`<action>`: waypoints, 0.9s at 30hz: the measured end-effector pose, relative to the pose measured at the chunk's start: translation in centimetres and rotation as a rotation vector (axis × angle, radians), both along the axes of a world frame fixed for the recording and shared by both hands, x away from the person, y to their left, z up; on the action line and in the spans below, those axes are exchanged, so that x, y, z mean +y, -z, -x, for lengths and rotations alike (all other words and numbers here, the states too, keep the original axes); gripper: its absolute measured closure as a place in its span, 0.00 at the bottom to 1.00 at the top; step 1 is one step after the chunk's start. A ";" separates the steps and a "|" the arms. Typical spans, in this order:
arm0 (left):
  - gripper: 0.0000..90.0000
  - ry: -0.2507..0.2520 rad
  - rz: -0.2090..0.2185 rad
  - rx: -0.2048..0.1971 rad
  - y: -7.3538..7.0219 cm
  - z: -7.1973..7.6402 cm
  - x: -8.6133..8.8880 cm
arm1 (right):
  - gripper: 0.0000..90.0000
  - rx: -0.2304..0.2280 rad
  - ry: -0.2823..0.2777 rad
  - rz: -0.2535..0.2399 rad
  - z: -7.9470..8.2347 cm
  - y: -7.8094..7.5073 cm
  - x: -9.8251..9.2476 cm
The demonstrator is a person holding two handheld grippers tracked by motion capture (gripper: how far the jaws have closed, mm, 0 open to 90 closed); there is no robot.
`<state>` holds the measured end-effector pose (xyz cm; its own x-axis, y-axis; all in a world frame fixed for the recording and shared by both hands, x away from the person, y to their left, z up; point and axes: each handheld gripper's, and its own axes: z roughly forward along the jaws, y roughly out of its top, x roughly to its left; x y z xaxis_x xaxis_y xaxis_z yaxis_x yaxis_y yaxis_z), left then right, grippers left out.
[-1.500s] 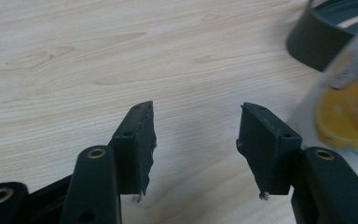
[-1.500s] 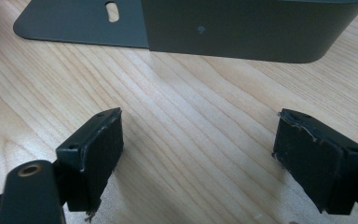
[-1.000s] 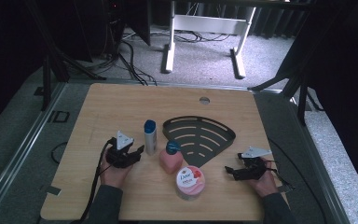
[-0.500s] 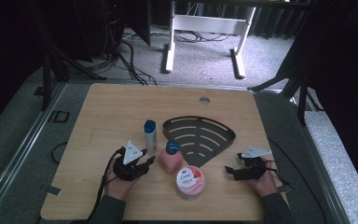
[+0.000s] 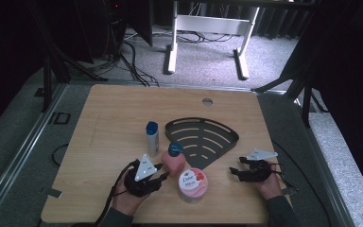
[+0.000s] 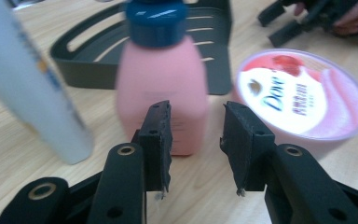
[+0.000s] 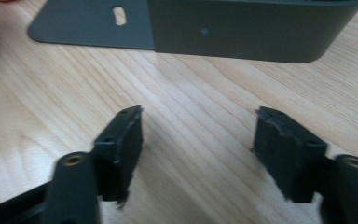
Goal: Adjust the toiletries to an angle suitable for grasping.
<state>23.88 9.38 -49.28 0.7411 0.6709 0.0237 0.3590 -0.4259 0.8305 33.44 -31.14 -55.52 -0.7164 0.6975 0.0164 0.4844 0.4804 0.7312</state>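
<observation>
A: Where does the pink bottle [image 6: 161, 88] sit relative to the left tongs [image 6: 196, 140]?

B: Straight ahead of them and a little toward their left jaw, just beyond the tips. The jaws stand apart with nothing between them, and the gap looks narrower than the bottle's body, so I'd judge they need to widen before closing in.

A: Its long axis?

B: Upright on the desk [image 5: 113, 123]; the blue cap [image 6: 154, 21] points up. The jaws lie low and level, so they'd meet the lower body across that axis.

A: Which hand is nearer?

B: The left, clearly. In the high view the left tongs [image 5: 144, 182] are just beside the bottle [image 5: 174, 161]. The right tongs [image 5: 246, 174] sit well apart, on the other side of the Dove tub [image 5: 192, 183], jaws spread and empty, facing the black slotted rack [image 7: 242, 28].

A: Anything crowding the approach?

B: The white tube [image 6: 32, 88] stands upright to the left of the left jaw, near the bottle. The Dove tub lies beyond the right jaw. My guess is a wide opening could brush either.
</observation>
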 end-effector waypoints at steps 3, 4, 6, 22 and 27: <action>0.69 0.041 -0.017 0.004 0.2 0.3 -0.9 | 0.48 -0.018 -0.008 -0.001 0.4 -0.6 0.3; 0.70 0.055 -0.029 0.008 0.3 0.4 -1.1 | 0.49 -0.028 -0.011 0.003 0.6 -0.8 0.4; 0.70 0.073 -0.040 0.018 0.6 0.5 -1.7 | 0.52 -0.044 -0.018 0.000 0.8 -1.2 0.7; 0.72 0.110 -0.055 0.041 1.3 1.0 -2.7 | 0.63 -0.131 -0.142 -0.047 3.9 -4.5 4.7; 0.72 0.127 -0.047 0.045 1.5 1.0 -3.4 | 0.63 -0.127 -0.224 -0.110 4.8 -5.7 6.4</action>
<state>22.85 5.97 -50.81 0.8210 0.5706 0.0177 0.3365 -0.5087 0.7925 28.60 -24.72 -49.79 -0.8537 0.5205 -0.0165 0.2762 0.4794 0.8330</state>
